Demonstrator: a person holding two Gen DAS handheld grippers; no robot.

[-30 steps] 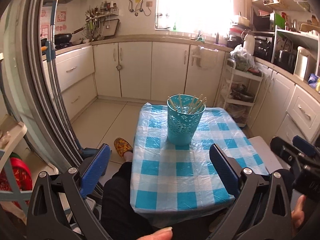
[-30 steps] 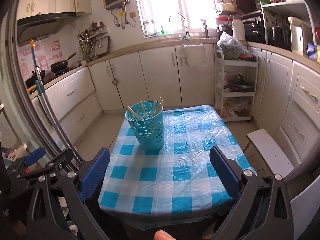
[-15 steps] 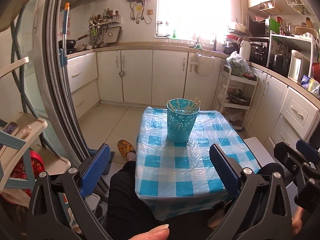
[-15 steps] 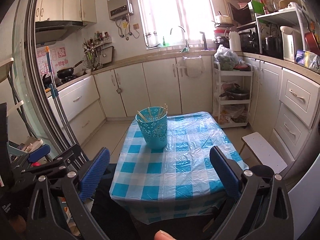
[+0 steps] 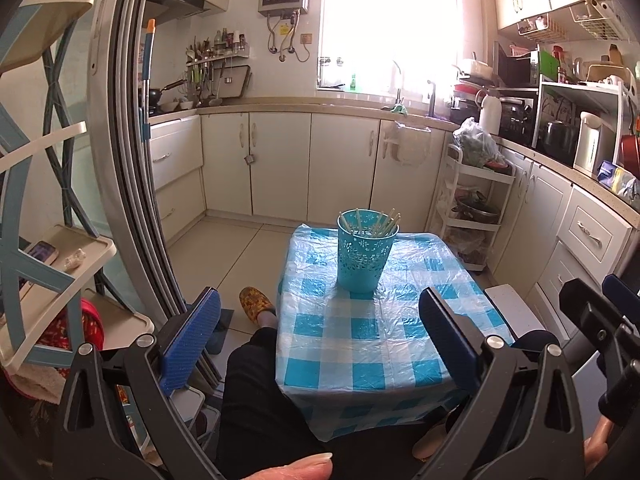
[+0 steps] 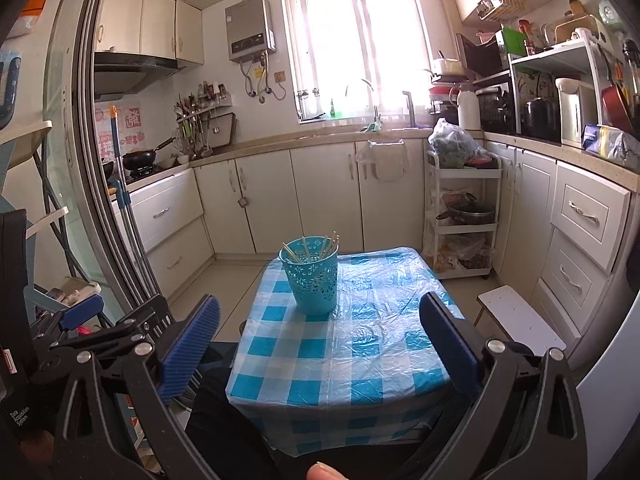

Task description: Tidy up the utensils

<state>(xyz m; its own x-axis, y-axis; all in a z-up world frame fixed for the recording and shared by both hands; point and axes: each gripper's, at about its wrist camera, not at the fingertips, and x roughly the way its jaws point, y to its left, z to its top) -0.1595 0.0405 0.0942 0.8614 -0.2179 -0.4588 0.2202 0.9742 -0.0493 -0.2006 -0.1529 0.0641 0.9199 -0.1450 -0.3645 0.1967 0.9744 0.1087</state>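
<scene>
- Both claws, left and right, hang with jaws wide apart and empty, well back from the small table.
- One blue cup stands toward the table's far end, holding several chopsticks; exact count unclear.
- Nothing loose shows, so tidying looks finished; any approach should come from above the cup's rim.

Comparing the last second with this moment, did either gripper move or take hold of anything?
Both grippers pulled back and up from the table: the blue cup of chopsticks now looks smaller and farther off in each view, with more kitchen showing. The left gripper and right gripper kept their jaws open and empty; nothing was taken hold of or let go. The cup and chopsticks stayed put.
</scene>
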